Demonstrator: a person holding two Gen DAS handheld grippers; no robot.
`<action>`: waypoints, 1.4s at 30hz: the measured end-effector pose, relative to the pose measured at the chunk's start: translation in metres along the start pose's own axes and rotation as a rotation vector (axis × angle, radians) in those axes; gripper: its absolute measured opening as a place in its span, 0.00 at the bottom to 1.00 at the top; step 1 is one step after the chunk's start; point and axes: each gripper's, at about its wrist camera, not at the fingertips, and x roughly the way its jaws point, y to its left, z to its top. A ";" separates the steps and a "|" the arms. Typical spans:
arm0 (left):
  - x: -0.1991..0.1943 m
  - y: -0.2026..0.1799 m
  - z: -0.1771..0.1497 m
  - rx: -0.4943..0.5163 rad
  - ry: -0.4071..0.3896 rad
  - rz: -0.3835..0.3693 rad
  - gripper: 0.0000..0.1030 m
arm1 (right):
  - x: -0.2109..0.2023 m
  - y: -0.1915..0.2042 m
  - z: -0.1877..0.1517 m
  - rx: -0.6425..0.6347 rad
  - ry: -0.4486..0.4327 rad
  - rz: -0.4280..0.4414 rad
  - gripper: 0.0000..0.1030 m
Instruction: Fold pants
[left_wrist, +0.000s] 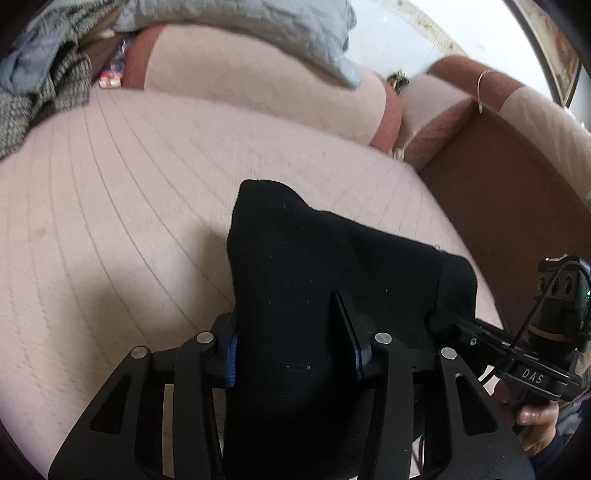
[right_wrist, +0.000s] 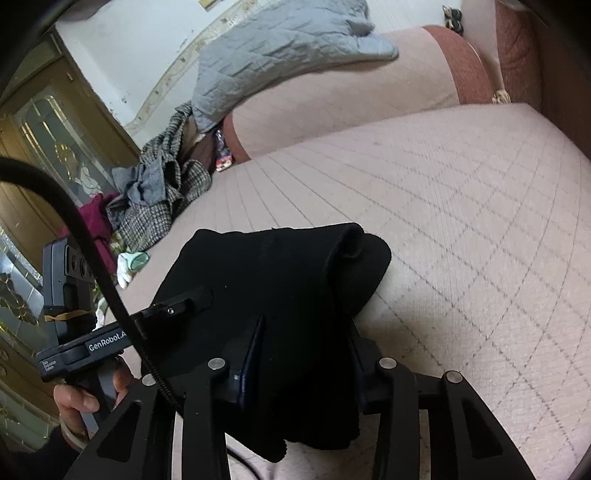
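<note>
The black pants (left_wrist: 314, 266) are bunched and lifted over the pink quilted sofa seat (left_wrist: 129, 206). My left gripper (left_wrist: 293, 350) is shut on a thick fold of the pants, with cloth filling the gap between its fingers. My right gripper (right_wrist: 306, 354) is shut on the other side of the same pants (right_wrist: 280, 266), which drape over its fingers. In the left wrist view the right gripper (left_wrist: 454, 325) grips the cloth at the right. In the right wrist view the left gripper (right_wrist: 192, 301) grips it at the left.
Sofa back cushions (left_wrist: 258, 85) rise behind the seat, with a grey quilted blanket (right_wrist: 280, 48) over them. A pile of grey and checked clothes (right_wrist: 162, 199) lies at the seat's left end. A brown armrest (left_wrist: 498, 192) is at the right. A wooden cabinet (right_wrist: 44, 147) stands beyond.
</note>
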 end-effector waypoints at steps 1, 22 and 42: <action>-0.005 0.001 0.002 0.005 -0.013 0.003 0.41 | -0.001 0.003 0.002 -0.004 -0.005 0.007 0.38; 0.026 0.081 0.065 -0.099 0.033 0.130 0.41 | 0.095 0.050 0.072 -0.012 0.028 0.028 0.38; -0.006 0.074 0.039 -0.121 -0.063 0.304 0.61 | 0.062 0.059 0.054 -0.107 -0.031 -0.175 0.53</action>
